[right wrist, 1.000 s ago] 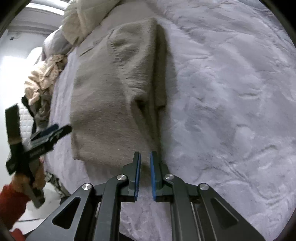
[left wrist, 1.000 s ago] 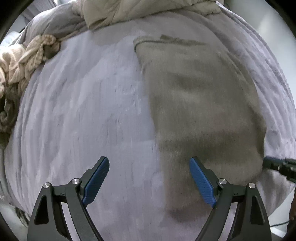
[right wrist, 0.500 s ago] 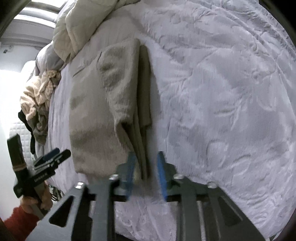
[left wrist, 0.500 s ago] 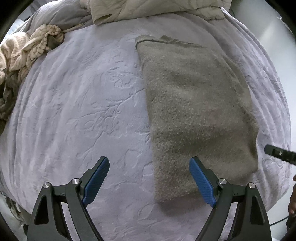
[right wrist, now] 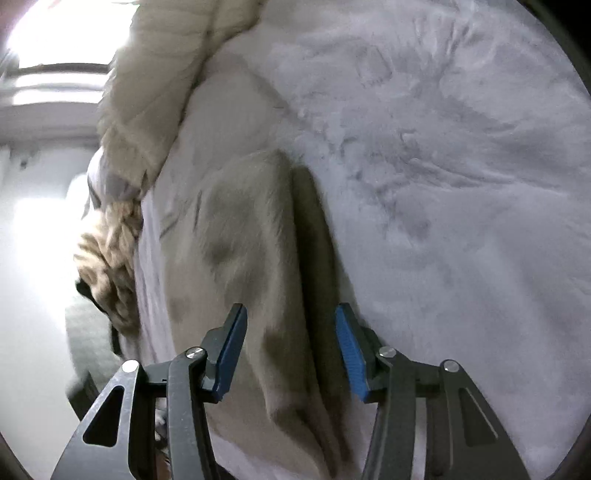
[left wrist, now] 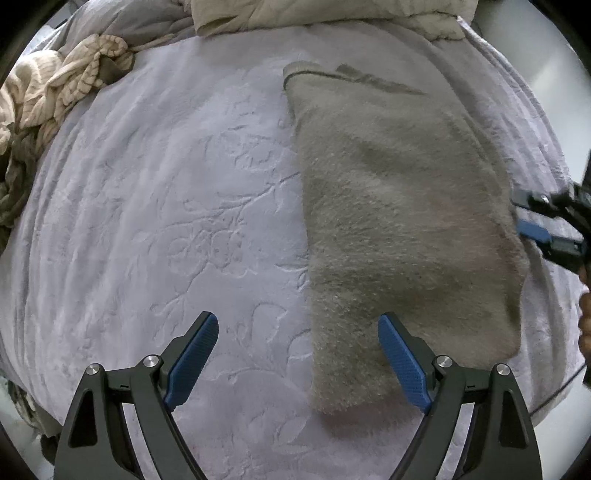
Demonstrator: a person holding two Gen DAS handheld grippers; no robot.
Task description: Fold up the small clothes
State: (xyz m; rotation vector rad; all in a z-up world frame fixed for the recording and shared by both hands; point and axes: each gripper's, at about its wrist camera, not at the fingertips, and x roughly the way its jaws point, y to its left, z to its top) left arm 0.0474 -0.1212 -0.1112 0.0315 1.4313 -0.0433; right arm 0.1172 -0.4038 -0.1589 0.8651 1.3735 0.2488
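A fuzzy grey-brown garment (left wrist: 399,229) lies folded lengthwise on the pale lilac bedspread (left wrist: 177,206), right of centre in the left wrist view. My left gripper (left wrist: 298,354) is open above the garment's near left corner, its right finger over the fabric. In the right wrist view the same garment (right wrist: 251,266) runs between the fingers of my right gripper (right wrist: 290,354), which is open and straddles the garment's folded edge. The right gripper (left wrist: 543,225) also shows at the right edge of the left wrist view, beside the garment.
A heap of beige striped and dark clothes (left wrist: 48,99) sits at the far left of the bed. A cream quilted duvet (left wrist: 332,14) is bunched along the far edge. A person's hand (left wrist: 585,314) shows at the right rim. The bed drops off at right.
My right gripper went from shut to open and now straddles the garment's edge. The left gripper stayed open and drew back, showing more of the bed.
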